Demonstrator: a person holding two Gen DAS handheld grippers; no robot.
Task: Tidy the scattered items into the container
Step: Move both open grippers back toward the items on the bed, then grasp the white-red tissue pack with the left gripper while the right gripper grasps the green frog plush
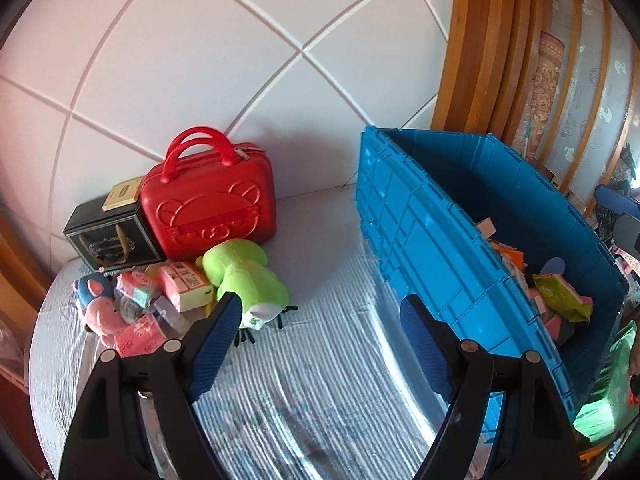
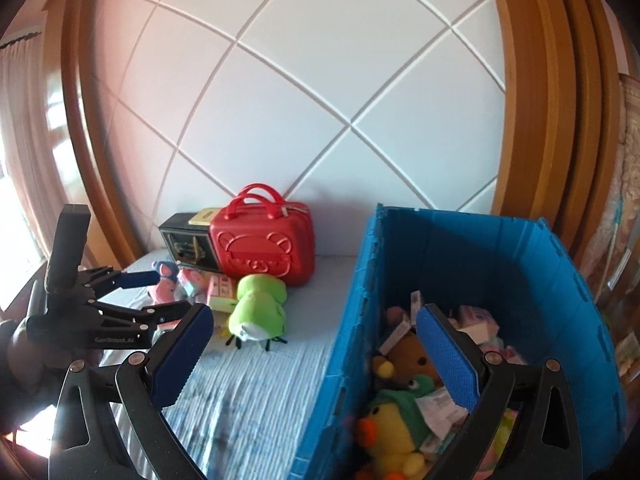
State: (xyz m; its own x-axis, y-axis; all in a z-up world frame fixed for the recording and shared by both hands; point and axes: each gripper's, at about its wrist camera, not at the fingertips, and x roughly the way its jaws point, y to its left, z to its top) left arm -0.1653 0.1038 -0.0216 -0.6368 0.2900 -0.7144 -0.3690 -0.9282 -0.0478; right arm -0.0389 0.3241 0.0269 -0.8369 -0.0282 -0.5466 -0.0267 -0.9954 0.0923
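Note:
A blue plastic crate (image 1: 424, 240) (image 2: 352, 320) stands on the striped bed and holds several plush toys and packets. A green plush frog (image 1: 248, 276) (image 2: 260, 308) lies on the bed, left of the crate. Beside it lies a pile with a pink and blue plush (image 1: 98, 304) (image 2: 164, 280) and pink packets (image 1: 186, 286). My left gripper (image 1: 320, 316) is open and empty, above the bed, right of the frog; it also shows in the right wrist view (image 2: 176, 292). My right gripper (image 2: 316, 336) is open and empty, straddling the crate's left wall.
A red hard case with handles (image 1: 212, 208) (image 2: 264, 244) and a black box (image 1: 108, 232) (image 2: 184, 240) stand against the white padded headboard (image 1: 240, 60). Wooden frames (image 1: 472, 60) rise at the right. A green bag (image 1: 608, 392) lies beyond the crate.

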